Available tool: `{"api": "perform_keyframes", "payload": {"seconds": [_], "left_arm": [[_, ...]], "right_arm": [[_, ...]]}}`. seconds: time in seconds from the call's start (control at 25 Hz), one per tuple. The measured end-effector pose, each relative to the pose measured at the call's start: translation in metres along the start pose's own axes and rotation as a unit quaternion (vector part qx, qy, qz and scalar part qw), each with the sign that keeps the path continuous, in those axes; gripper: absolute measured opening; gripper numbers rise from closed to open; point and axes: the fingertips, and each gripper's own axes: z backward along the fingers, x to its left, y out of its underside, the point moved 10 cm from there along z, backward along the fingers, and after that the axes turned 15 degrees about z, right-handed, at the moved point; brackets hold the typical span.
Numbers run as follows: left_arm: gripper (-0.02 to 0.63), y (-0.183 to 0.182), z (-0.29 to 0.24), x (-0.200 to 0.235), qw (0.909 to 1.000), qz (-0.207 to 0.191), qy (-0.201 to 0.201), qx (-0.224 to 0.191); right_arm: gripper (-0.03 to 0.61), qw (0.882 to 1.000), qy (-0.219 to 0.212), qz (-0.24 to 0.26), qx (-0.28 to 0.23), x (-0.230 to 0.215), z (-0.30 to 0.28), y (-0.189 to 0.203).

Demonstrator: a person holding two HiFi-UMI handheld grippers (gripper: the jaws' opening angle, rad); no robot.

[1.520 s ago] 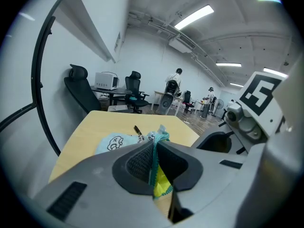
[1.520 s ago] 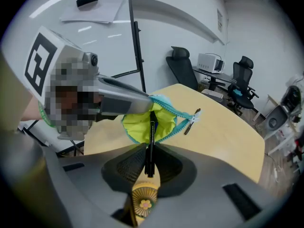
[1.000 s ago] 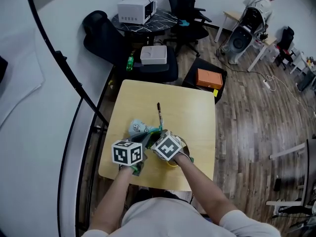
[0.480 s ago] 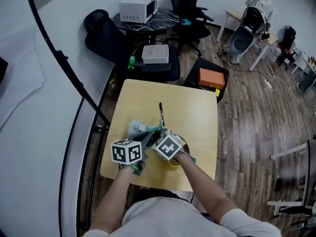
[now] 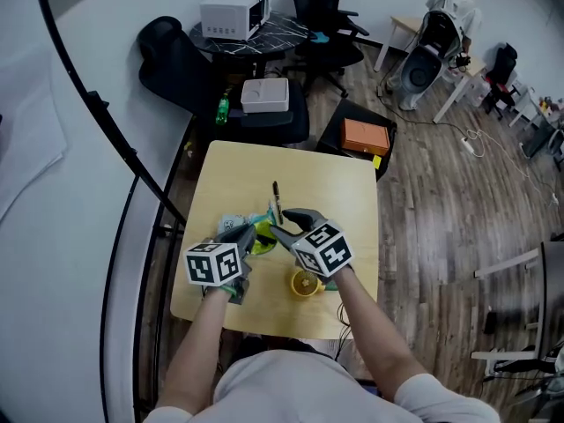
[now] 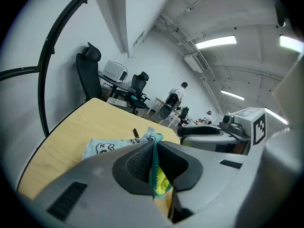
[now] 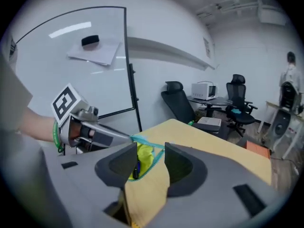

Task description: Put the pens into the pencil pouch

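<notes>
- Head view count: one pencil pouch [image 5: 231,228], one loose pen [image 5: 276,199], one round yellow thing [image 5: 305,283] and two grippers, all at the square wooden tabletop [image 5: 339,188]
- The pencil pouch is pale blue with a teal zip edge and a yellow-green lining; it lies on the near left part of the tabletop, its mouth turned to the right
- The pen is dark and slim, lying just beyond the pouch near the middle of the tabletop, pointing near to far, held by neither gripper
- In the right gripper view a second dark slim thing shows inside the yellow-green lining; I cannot tell for certain that it is a pen
- Left gripper [image 6: 153,163]: clenched on the teal zip edge of the pouch, the fabric pinched between its pads; the forearm reaches in from the near edge, gripper tilted slightly down
- Right gripper [image 7: 148,160]: released, jaws apart with nothing between the pads, held above the tabletop just right of the pouch mouth and angled down toward it
- The round yellow thing stands near the near edge, beside the right forearm
</notes>
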Motion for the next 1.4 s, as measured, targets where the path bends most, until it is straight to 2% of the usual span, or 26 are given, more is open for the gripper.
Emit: {"api": "perform_keyframes", "payload": {"seconds": [0.16, 0.28, 0.48, 0.84, 1.04, 1.12, 1.16, 1.2, 1.4], "left_arm": [[0.029, -0.001, -0.004, 0.003, 1.0, 0.0, -0.003, -0.003], [0.029, -0.004, -0.004, 0.005, 1.0, 0.0, -0.008, -0.006], [0.029, -0.012, -0.004, 0.01, 0.9998, 0.004, -0.013, -0.011], [0.029, -0.022, -0.009, 0.015, 0.9992, 0.028, -0.016, -0.024], [0.029, -0.024, -0.006, 0.017, 0.9988, 0.037, -0.013, -0.028], [0.029, -0.024, -0.006, 0.018, 0.9988, 0.037, -0.012, -0.028], [0.029, -0.025, -0.006, 0.019, 0.9989, 0.037, -0.012, -0.028], [0.029, -0.025, -0.006, 0.019, 0.9989, 0.036, -0.011, -0.028], [0.029, -0.025, -0.005, 0.02, 0.999, 0.035, -0.01, -0.025]], "right_arm": [[0.161, 0.998, 0.056, -0.024, 0.01, -0.03, 0.013, 0.011], [0.156, 0.996, 0.069, -0.036, 0.034, -0.043, 0.008, 0.026], [0.155, 0.993, 0.065, -0.049, 0.08, -0.057, -0.02, 0.046], [0.161, 0.983, 0.02, -0.067, 0.169, -0.059, -0.086, 0.075], [0.163, 0.978, 0.013, -0.054, 0.2, -0.05, -0.099, 0.083], [0.123, 0.976, 0.025, -0.046, 0.211, -0.051, -0.099, 0.086], [0.069, 0.975, 0.029, -0.046, 0.215, -0.052, -0.099, 0.087], [0.049, 0.974, 0.029, -0.049, 0.218, -0.054, -0.098, 0.088], [0.038, 0.975, 0.03, -0.062, 0.21, -0.058, -0.082, 0.089]]}}
